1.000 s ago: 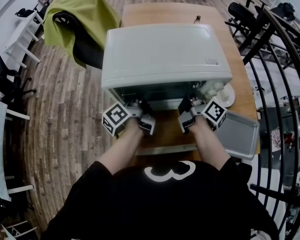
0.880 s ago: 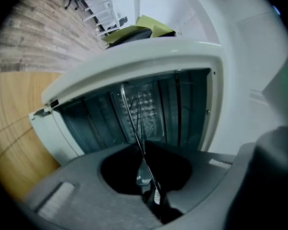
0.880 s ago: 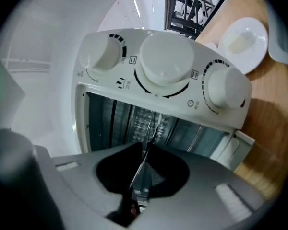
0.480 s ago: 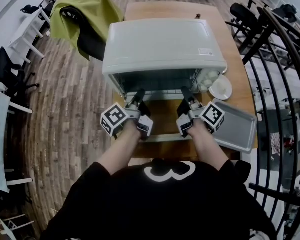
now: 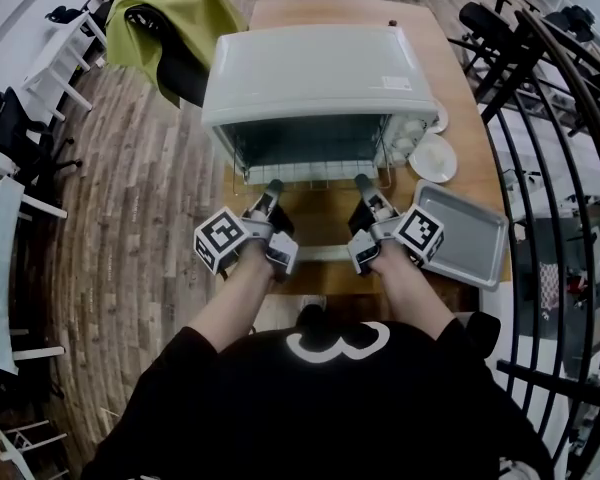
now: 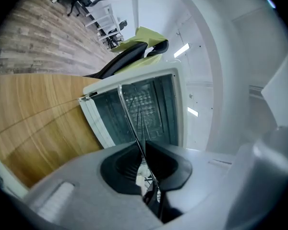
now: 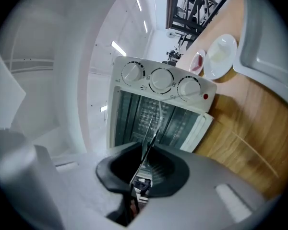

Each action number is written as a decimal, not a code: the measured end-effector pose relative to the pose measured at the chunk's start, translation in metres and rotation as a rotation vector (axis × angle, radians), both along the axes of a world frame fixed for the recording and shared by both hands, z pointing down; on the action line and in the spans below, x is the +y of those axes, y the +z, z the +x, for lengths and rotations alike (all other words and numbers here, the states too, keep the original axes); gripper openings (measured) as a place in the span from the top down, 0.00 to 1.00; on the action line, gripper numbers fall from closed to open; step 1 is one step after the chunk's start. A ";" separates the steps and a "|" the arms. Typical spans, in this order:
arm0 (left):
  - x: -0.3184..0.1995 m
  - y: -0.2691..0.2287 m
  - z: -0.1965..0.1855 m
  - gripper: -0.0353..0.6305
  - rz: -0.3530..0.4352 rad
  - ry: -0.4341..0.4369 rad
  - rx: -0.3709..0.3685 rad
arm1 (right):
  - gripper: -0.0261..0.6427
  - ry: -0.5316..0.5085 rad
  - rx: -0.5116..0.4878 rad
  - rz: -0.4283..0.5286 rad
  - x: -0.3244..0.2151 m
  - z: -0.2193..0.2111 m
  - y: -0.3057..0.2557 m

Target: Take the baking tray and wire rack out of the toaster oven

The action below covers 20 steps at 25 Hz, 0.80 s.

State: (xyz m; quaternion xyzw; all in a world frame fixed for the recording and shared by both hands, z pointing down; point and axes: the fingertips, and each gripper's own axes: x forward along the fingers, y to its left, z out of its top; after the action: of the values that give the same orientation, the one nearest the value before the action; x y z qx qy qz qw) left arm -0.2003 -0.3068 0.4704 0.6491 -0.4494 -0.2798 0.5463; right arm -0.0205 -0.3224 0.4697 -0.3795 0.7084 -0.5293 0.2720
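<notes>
The white toaster oven (image 5: pixel 310 73) stands on the wooden table with its door folded down. Its wire rack (image 5: pixel 315 174) sticks partway out of the opening. My left gripper (image 5: pixel 274 186) is shut on the rack's front wire near the left end, and my right gripper (image 5: pixel 361 182) is shut on it near the right end. In the left gripper view the rack (image 6: pixel 129 121) shows edge-on as a thin wire running between the pads of the left gripper (image 6: pixel 145 153). In the right gripper view the rack wire (image 7: pixel 152 131) likewise runs into the right gripper (image 7: pixel 143 163). The grey baking tray (image 5: pixel 462 234) lies on the table to the right.
A white plate (image 5: pixel 432 158) sits right of the oven, by its knobs (image 7: pixel 161 79). A chair draped in green cloth (image 5: pixel 170 13) stands at the left rear. A black metal railing (image 5: pixel 560 168) runs along the right. The oven door's handle (image 5: pixel 325 253) lies between my hands.
Both grippers have drawn back toward me together, and the wire rack has slid further out of the oven. The jaws stay closed on the wire.
</notes>
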 end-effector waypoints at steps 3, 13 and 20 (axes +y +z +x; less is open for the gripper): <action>0.014 0.000 0.001 0.90 0.002 0.001 -0.009 | 0.91 -0.008 0.003 -0.001 0.016 0.001 0.001; 0.067 -0.006 0.008 0.89 0.026 -0.004 -0.059 | 0.91 -0.029 0.021 0.013 0.067 0.008 -0.002; 0.117 -0.009 0.015 0.89 0.043 -0.006 -0.076 | 0.90 -0.054 0.035 0.031 0.114 0.013 -0.002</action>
State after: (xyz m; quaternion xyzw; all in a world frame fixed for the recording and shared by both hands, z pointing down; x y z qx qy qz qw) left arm -0.1855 -0.1900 0.4614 0.6694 -0.4656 -0.2659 0.5141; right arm -0.0075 -0.2083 0.4673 -0.3650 0.7312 -0.5187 0.2512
